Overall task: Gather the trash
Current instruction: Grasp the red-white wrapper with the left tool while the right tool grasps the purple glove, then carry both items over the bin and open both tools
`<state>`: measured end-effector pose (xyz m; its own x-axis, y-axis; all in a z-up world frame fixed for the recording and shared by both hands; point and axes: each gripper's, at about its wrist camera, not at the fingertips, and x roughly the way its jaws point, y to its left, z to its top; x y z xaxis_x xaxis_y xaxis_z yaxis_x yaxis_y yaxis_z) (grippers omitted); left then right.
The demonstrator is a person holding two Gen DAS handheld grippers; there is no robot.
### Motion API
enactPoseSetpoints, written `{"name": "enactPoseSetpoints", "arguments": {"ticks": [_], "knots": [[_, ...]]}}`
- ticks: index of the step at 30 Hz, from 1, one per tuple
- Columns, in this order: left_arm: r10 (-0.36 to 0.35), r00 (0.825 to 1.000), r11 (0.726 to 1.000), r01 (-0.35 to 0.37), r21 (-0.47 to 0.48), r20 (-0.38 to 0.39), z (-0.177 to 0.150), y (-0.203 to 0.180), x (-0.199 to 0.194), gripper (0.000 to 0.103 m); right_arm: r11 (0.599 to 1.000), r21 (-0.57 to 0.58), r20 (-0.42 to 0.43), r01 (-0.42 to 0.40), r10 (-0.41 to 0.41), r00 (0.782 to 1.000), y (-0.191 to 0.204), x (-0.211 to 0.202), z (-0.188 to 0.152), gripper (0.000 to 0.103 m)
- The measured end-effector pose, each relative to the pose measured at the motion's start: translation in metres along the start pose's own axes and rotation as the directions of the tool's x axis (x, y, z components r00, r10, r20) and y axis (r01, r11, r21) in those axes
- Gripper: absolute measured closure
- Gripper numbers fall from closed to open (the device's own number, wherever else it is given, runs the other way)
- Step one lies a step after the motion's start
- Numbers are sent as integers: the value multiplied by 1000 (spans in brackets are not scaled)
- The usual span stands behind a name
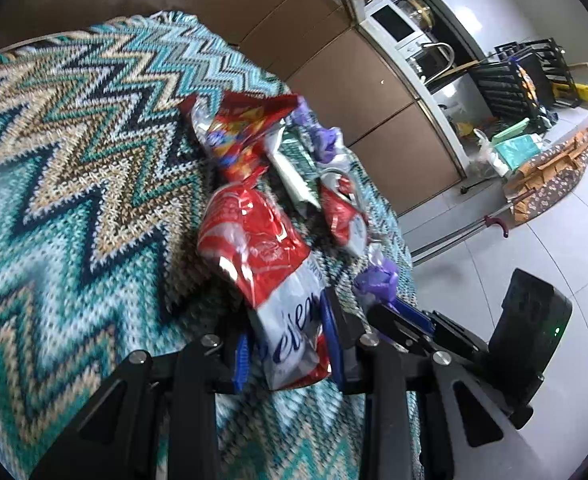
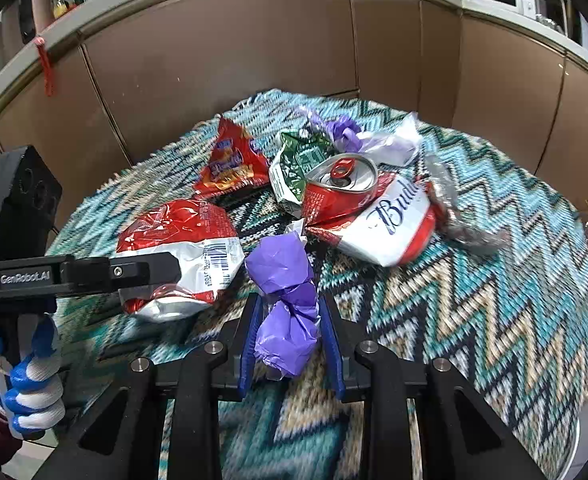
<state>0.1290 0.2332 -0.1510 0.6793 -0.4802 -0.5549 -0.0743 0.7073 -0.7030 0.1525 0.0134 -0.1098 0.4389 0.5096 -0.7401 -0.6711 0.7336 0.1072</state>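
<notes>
Two grips at once: the left gripper (image 1: 290, 344) clamps a crushed red-and-white can (image 1: 262, 264), the right gripper (image 2: 288, 340) pinches crumpled purple paper (image 2: 284, 300) (feather-light, probably springy), both low over the zigzag-knit surface (image 2: 474, 280).

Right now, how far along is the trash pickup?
Nothing looks binned yet. In hand: left tongs are shut on the red-and-white wrapper, right tongs are shut on the purple wrapper. Left on the table: crushed can, red snack bag, green packet.
</notes>
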Motion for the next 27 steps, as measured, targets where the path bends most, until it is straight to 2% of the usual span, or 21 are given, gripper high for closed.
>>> {"name": "enactPoseSetpoints", "arguments": {"ticks": [8,15,22,27], "knots": [[0,999,998,-2,59,32,-18,-28,-39,75,999,44,85,2,-5,996,4,-55,-22,77],[-37,998,992,31,118,53,-35,-59,-63,75,993,115,170,31,-50,984,-11,-110,-45,77],[-82,997,971,81,224,-6,-46,-119,-50,75,966,238,213,102,-154,965,-51,-164,-81,77],[-122,989,946,142,292,-85,-56,-168,-18,75,919,345,201,190,-270,942,-95,-203,-114,77]]}}
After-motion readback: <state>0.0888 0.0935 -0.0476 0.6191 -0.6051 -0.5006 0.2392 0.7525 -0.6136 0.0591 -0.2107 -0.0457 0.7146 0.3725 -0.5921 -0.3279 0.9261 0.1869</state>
